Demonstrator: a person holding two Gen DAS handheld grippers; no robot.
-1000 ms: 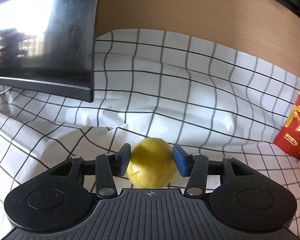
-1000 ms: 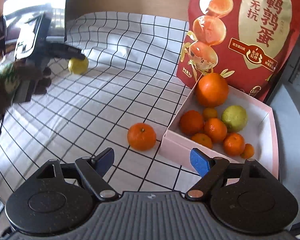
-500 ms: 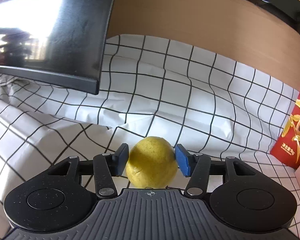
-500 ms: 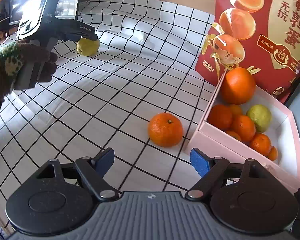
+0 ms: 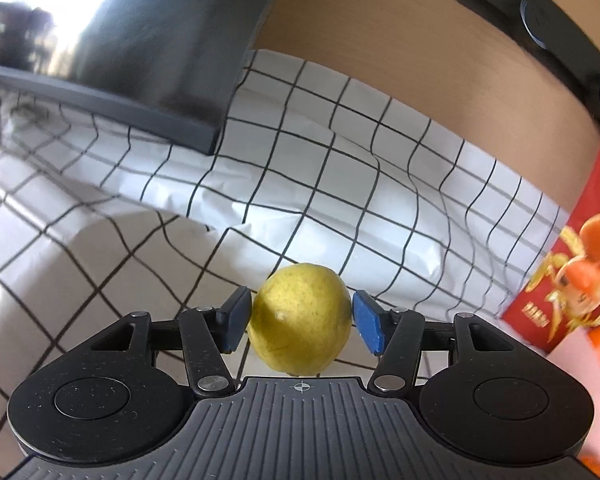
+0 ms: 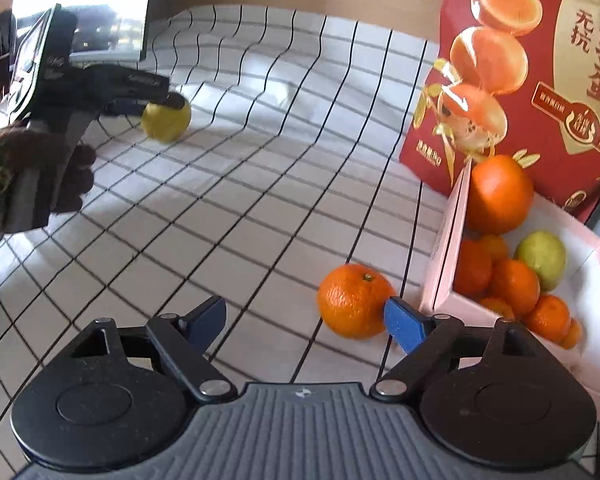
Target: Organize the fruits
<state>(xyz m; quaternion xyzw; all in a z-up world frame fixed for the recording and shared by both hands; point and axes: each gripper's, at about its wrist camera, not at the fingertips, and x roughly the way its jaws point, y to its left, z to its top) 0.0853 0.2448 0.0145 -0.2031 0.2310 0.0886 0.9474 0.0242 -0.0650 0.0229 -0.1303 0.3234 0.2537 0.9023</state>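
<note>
A yellow lemon [image 5: 300, 320] sits between the blue pads of my left gripper [image 5: 300, 318]. The jaws are opening, with a thin gap showing at the right pad. In the right wrist view the lemon [image 6: 166, 122] lies low over the checked cloth at far left, under the left gripper [image 6: 168, 100], which a gloved hand [image 6: 72, 184] holds. My right gripper [image 6: 304, 314] is open and still widening, with nothing between its jaws. A loose mandarin [image 6: 354, 300] rests on the cloth just ahead of its right fingertip [image 6: 404, 324].
A pink box [image 6: 440, 264] at the right holds several mandarins, a big orange [image 6: 500, 192] and a greenish lemon [image 6: 542, 256]. A red printed bag [image 6: 540, 60] stands behind it. A dark monitor [image 5: 140, 40] hangs over the rumpled cloth [image 5: 340, 160] at far left.
The left jaws have widened around the lemon, and that gripper has rolled and swung toward the red bag. The right gripper has come lower and nearer the loose mandarin.
</note>
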